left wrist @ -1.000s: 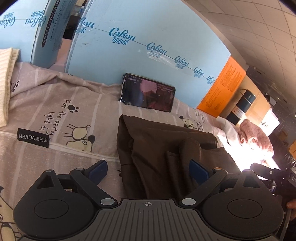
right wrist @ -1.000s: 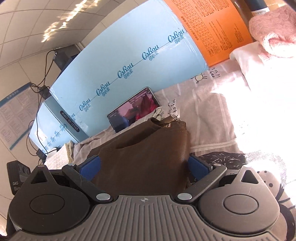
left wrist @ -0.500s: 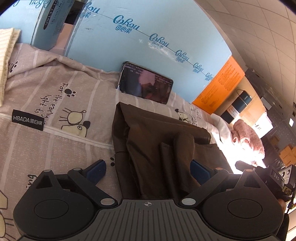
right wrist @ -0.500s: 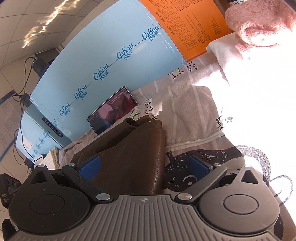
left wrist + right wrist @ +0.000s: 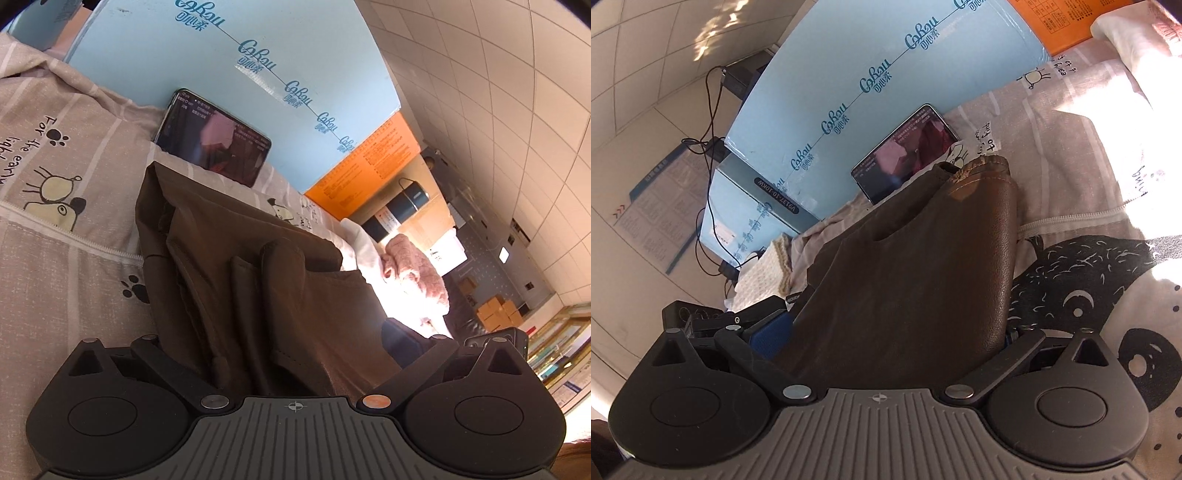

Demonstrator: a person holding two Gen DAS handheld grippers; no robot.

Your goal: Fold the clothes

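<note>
A dark brown garment (image 5: 258, 280) lies folded lengthwise on the printed bedsheet (image 5: 55, 266), running away from me toward a phone. My left gripper (image 5: 284, 343) is wide open, its jaws straddling the garment's near end, and the cloth covers both fingertips. In the right wrist view the same garment (image 5: 916, 273) fills the space between the spread jaws of my right gripper (image 5: 890, 332). One blue pad (image 5: 772, 332) shows at its left and the right one is mostly hidden by the cloth.
A phone (image 5: 212, 147) with a lit screen leans on a light blue foam board (image 5: 240, 85) at the back. A pink knit garment (image 5: 413, 273), a white cloth and a dark bottle (image 5: 397, 210) lie to the right. A cream knit (image 5: 764, 266) lies left.
Both grippers moved forward over the brown garment's near end, so the cloth now lies deep between each pair of open jaws and covers most of the pads.
</note>
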